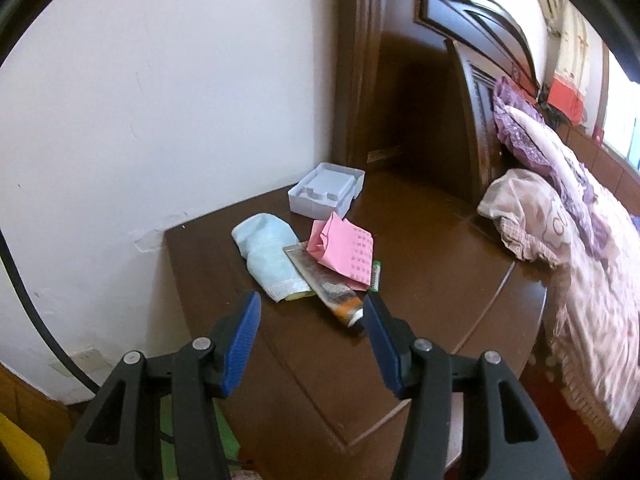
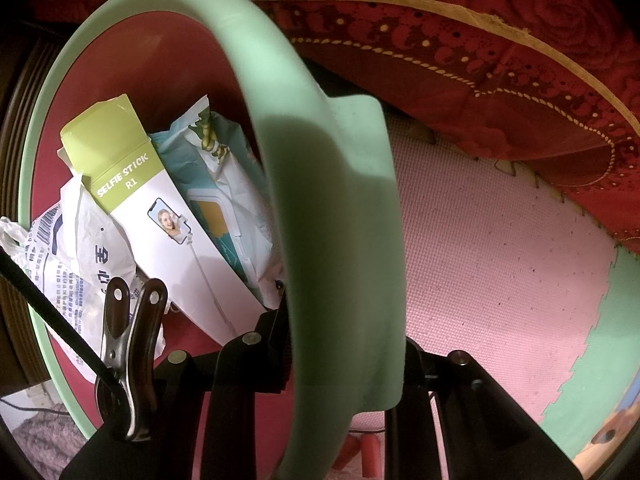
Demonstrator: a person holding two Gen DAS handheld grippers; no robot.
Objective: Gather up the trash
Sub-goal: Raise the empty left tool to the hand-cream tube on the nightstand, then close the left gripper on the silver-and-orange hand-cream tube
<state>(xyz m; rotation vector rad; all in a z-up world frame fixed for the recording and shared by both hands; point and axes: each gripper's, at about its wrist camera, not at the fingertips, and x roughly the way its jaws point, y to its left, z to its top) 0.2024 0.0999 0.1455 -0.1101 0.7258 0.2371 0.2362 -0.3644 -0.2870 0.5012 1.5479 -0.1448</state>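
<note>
In the left wrist view my left gripper (image 1: 312, 312) is open above the near part of a dark wooden nightstand (image 1: 440, 280), with nothing between its blue pads. Just beyond it lies a heap of litter: a light blue cloth (image 1: 268, 256), a crumpled pink paper (image 1: 344, 248), a squeezed tube (image 1: 328, 288) with an orange end, and a small green item (image 1: 376, 276). A white plastic tray insert (image 1: 326, 188) sits behind them. In the right wrist view my right gripper is shut on the green rim (image 2: 340, 240) of a red bin (image 2: 160, 64), with its fingertips hidden behind the rim.
The bin holds a selfie stick box (image 2: 132, 184), a wipes pack (image 2: 228, 192) and a printed white bag (image 2: 76, 256). A bed with pink and purple bedding (image 1: 580, 248) borders the nightstand on the right, a white wall (image 1: 140, 100) on the left. A pink foam mat (image 2: 500, 260) covers the floor.
</note>
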